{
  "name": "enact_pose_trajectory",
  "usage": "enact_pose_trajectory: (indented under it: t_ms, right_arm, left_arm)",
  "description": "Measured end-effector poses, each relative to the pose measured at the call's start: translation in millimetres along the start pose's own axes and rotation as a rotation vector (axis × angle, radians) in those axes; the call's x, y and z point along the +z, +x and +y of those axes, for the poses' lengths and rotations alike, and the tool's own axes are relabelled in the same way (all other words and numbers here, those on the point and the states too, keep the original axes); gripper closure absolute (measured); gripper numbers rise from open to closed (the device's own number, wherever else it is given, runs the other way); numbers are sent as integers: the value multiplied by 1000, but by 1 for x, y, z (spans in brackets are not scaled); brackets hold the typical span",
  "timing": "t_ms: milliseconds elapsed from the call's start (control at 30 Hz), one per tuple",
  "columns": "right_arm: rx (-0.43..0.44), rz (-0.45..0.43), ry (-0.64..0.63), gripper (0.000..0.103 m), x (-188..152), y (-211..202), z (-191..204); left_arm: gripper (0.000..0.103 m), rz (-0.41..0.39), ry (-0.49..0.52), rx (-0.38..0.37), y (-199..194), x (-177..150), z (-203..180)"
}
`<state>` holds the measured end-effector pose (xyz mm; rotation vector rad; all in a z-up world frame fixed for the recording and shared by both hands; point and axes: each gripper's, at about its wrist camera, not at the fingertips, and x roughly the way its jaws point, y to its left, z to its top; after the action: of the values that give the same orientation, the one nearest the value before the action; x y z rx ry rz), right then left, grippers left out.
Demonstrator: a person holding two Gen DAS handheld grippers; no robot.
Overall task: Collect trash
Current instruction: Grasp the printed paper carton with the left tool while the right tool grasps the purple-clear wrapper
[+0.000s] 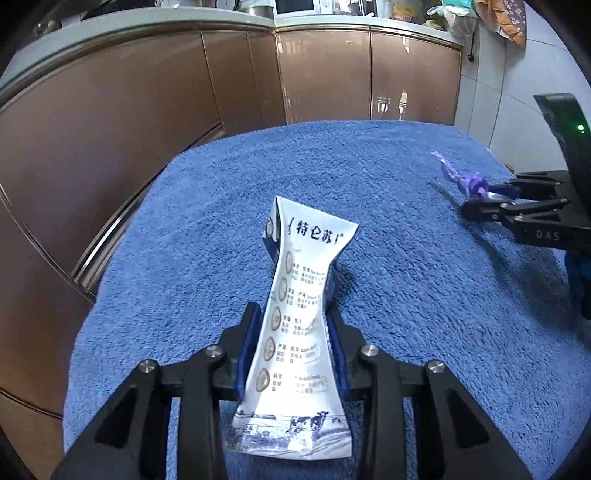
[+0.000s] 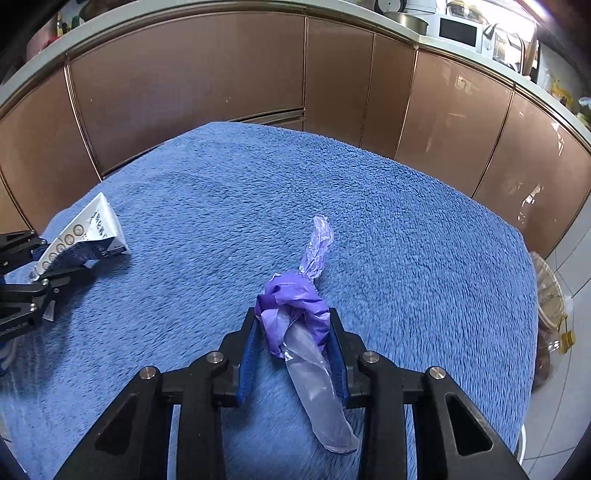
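Note:
My left gripper (image 1: 293,314) is shut on a crushed white and blue milk carton (image 1: 299,314), pinched at its waist above the blue towel (image 1: 221,206). The carton also shows in the right wrist view (image 2: 86,236), with the left gripper (image 2: 55,273) at the far left. My right gripper (image 2: 293,321) is shut on a twisted purple plastic wrapper (image 2: 299,314), whose clear tail hangs back between the fingers. In the left wrist view the right gripper (image 1: 476,203) holds the purple wrapper (image 1: 469,182) at the right edge.
The blue towel (image 2: 406,240) covers the table. Brown cabinet doors (image 2: 184,81) run along the far side under a counter with a microwave (image 2: 458,31). A clear plastic jug (image 2: 550,321) stands on the tiled floor to the right.

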<state>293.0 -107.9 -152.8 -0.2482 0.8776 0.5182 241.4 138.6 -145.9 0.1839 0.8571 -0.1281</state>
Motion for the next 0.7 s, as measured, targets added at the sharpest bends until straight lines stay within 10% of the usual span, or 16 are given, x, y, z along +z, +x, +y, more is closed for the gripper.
enact_pose_trajectory:
  t_ms: [700]
  right_arm:
    - [58, -48, 88, 71, -29, -57, 29]
  left_arm:
    - [70, -67, 52, 48, -47, -10, -40]
